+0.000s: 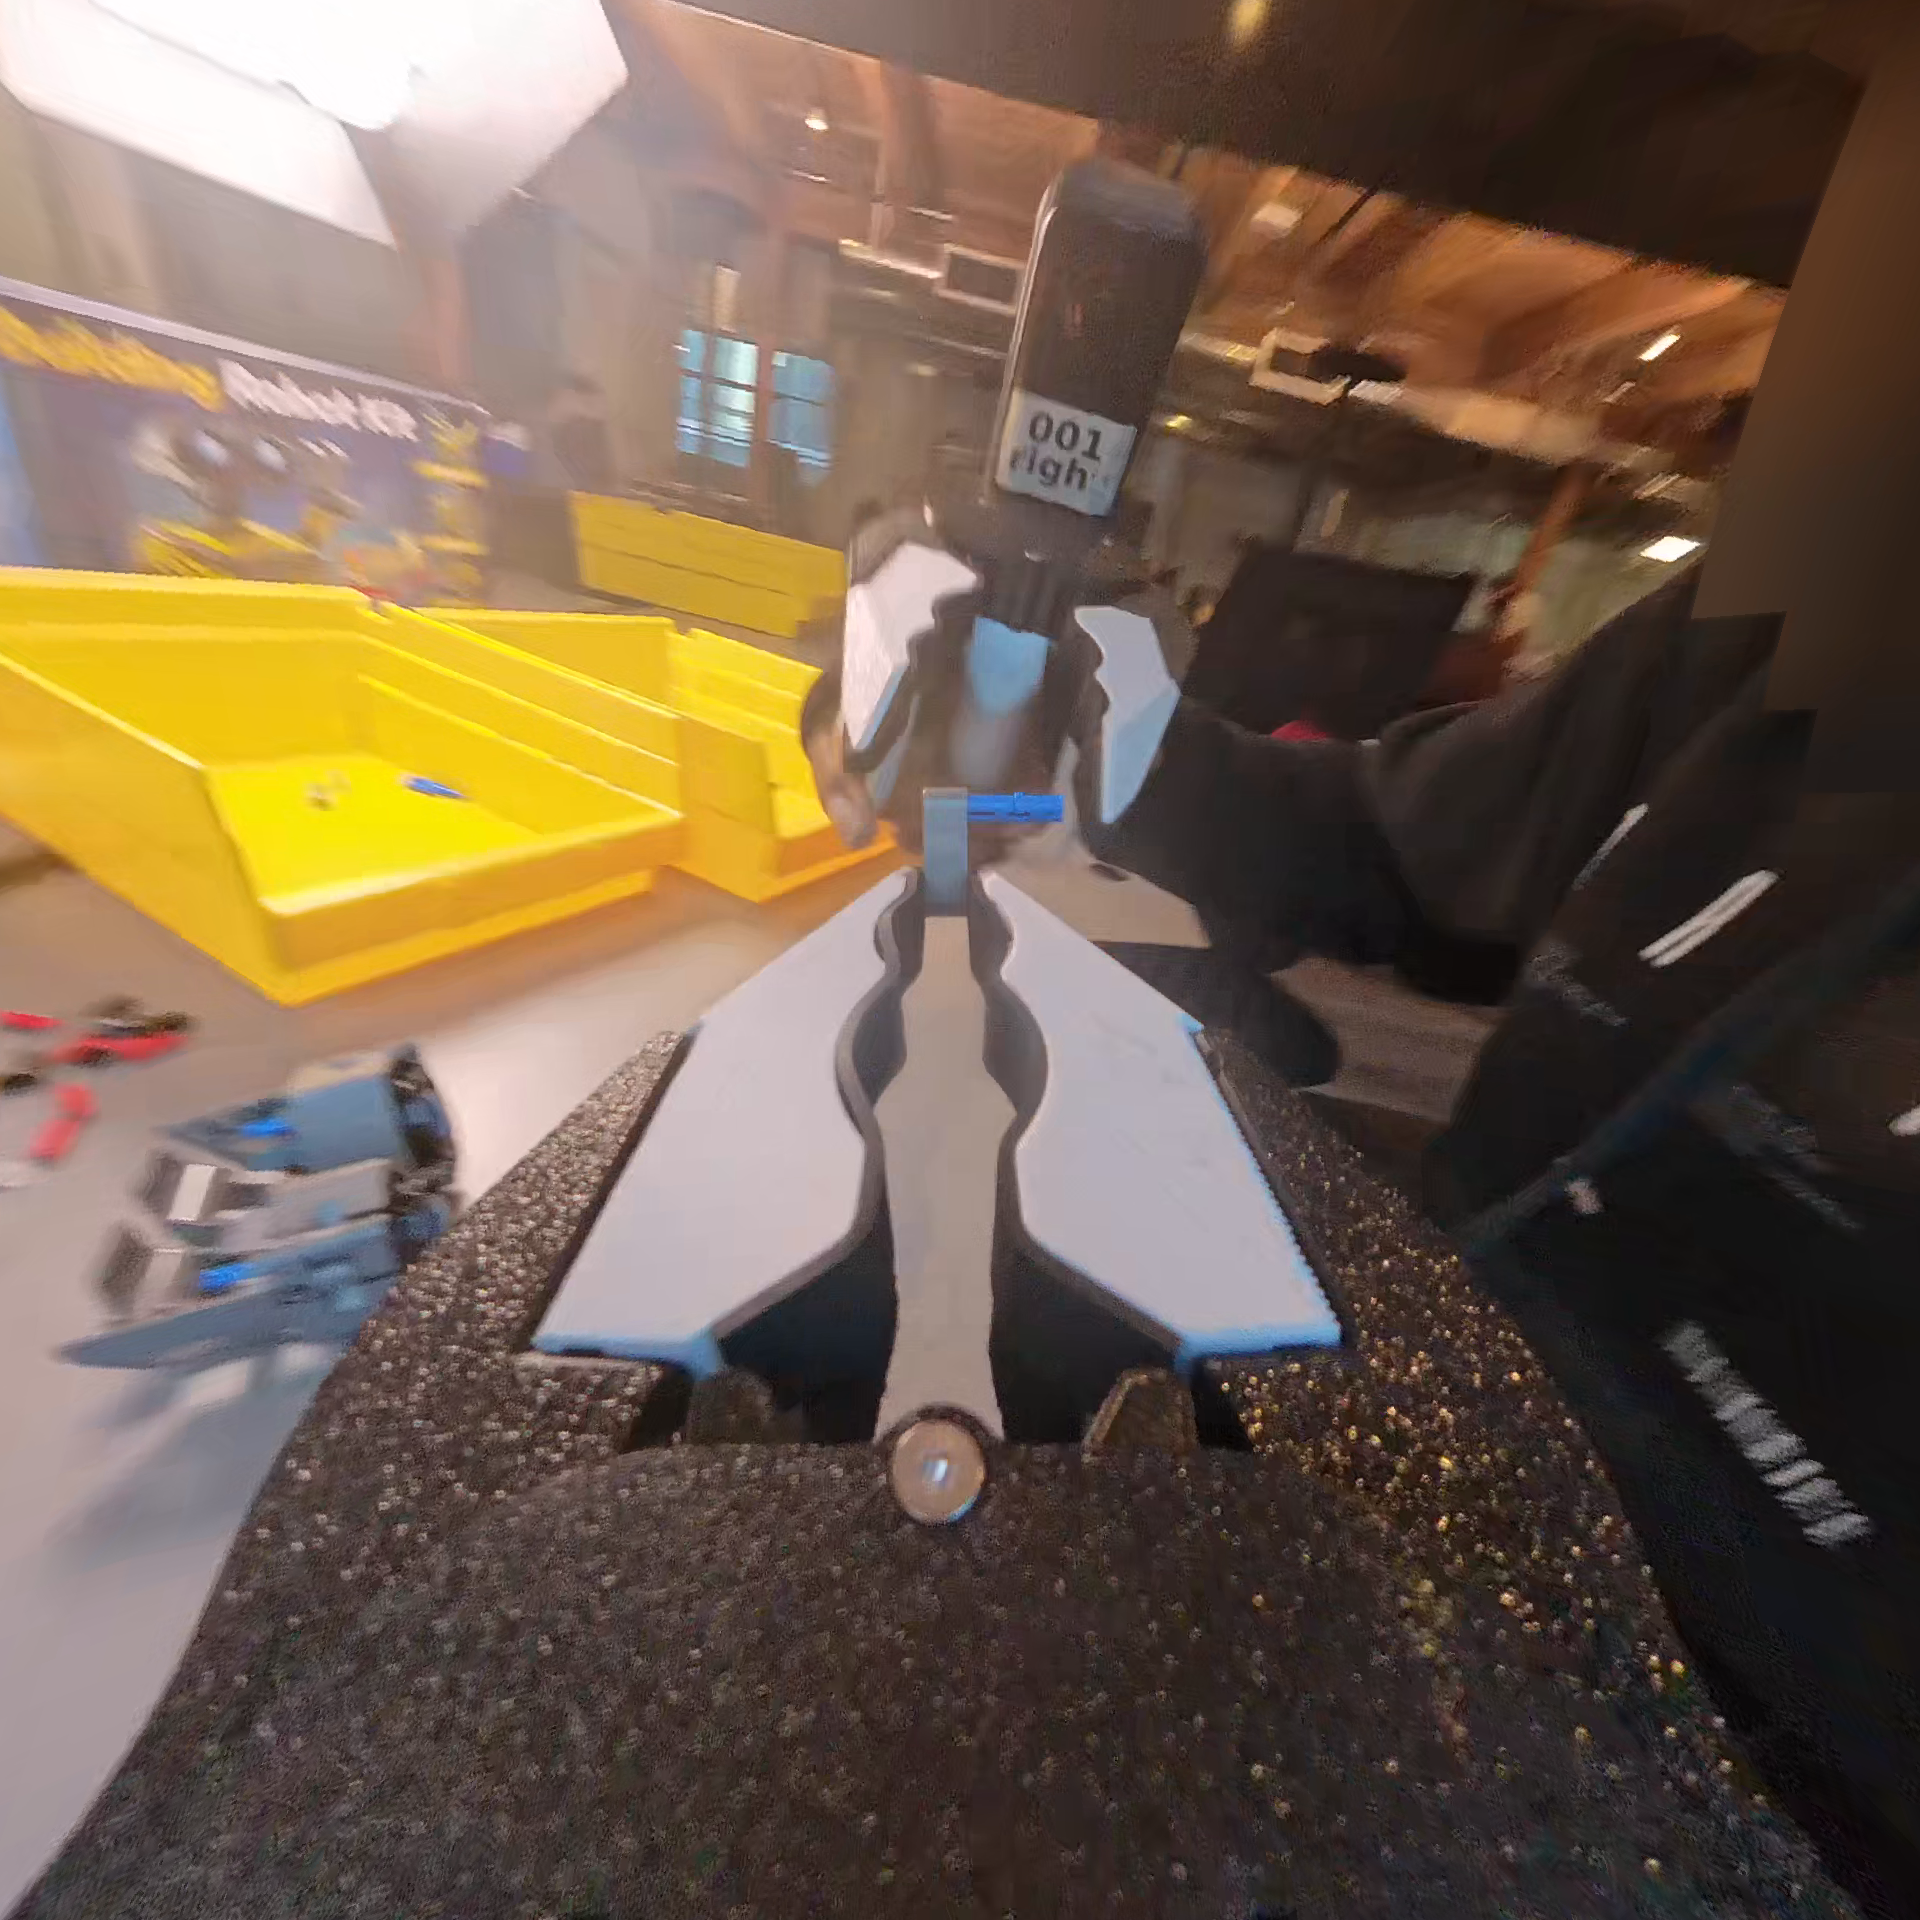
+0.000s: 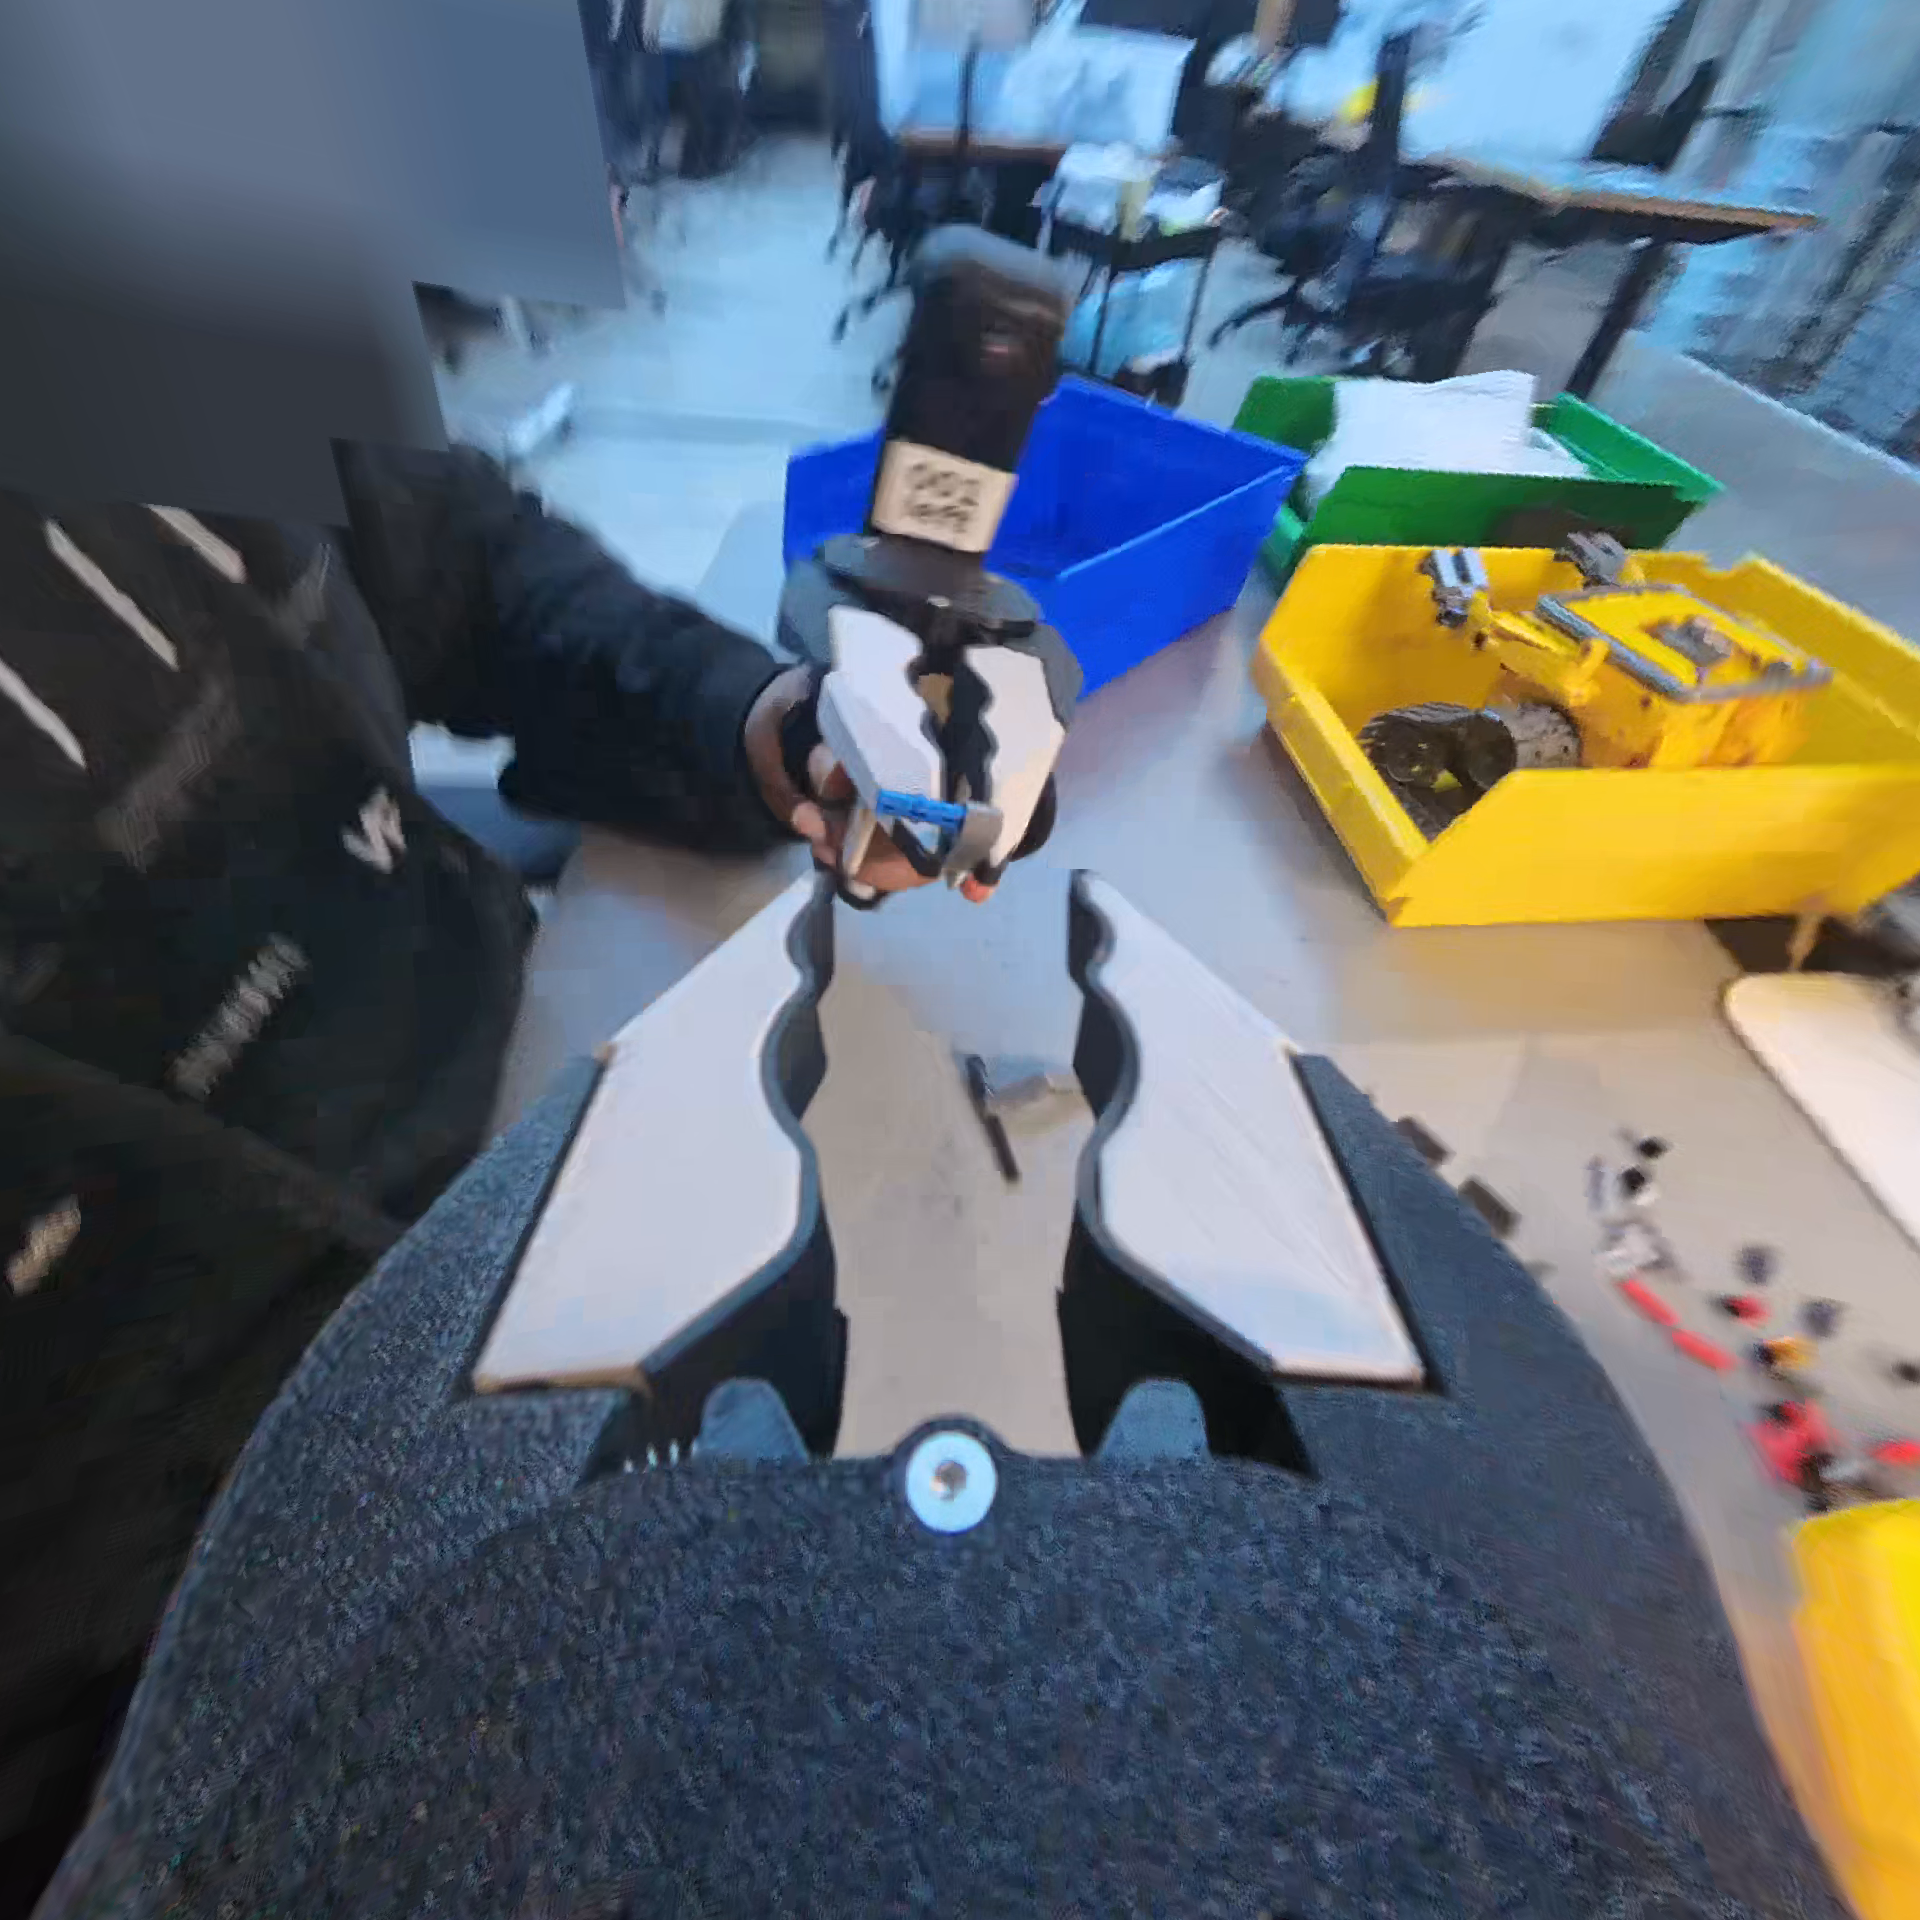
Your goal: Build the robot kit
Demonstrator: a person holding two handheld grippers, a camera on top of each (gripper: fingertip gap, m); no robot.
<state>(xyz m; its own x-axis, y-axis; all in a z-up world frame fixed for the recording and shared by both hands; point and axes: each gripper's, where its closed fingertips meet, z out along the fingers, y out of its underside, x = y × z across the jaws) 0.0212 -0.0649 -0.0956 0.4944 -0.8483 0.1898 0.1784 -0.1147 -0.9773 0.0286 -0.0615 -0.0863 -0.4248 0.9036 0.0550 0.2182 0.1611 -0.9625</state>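
My left gripper [image 1: 945,883] is pinched on a small grey piece [image 1: 947,847], just above centre frame in the left wrist view, with a blue pin [image 1: 1016,807] sticking out of it to the right. My right gripper [image 2: 951,883] is spread wide and holds nothing; in its own view its tips sit at mid-frame, just below the held piece and apart from it.

As I judge it, the grip on the grey piece is narrow, right at the fingertips, so I should keep the squeeze steady and let the other tips come in squarely along the pin, not across it.

Room is fair: bare table [image 2: 1195,935] lies under both tools. The yellow bin [image 2: 1558,831] and blue bin [image 2: 1143,520] crowd the upper right of that view, loose small parts [image 2: 1714,1330] lie lower right, and my dark sleeve [image 2: 582,665] fills the left.
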